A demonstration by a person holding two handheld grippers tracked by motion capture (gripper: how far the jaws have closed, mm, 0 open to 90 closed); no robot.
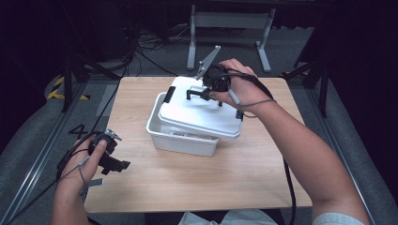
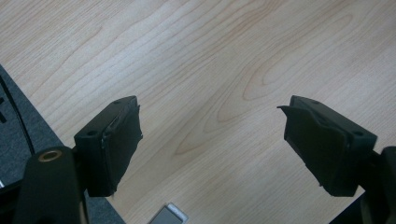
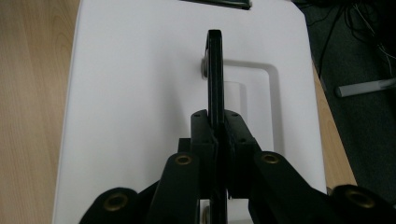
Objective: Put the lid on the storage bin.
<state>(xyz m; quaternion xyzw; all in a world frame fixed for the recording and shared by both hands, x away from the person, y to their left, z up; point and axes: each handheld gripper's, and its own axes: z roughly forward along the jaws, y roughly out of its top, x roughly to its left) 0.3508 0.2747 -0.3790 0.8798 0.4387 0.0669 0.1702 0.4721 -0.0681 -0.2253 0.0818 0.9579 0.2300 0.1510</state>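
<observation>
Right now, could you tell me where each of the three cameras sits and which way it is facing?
High view: fixed above the person's side, facing forward and down at the table; both forearms, the left gripper, the right gripper.
Left gripper view: rides the left gripper, facing down at bare wood between open jaws.
Right gripper view: rides the right gripper, facing down along jaws shut on the black handle of the white lid.
High and right gripper views share lid and handle.

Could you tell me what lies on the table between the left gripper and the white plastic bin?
Nothing: in the high view, only bare light wooden tabletop separates the open left gripper from the white plastic bin, whose lid handle the right gripper clamps.
</observation>
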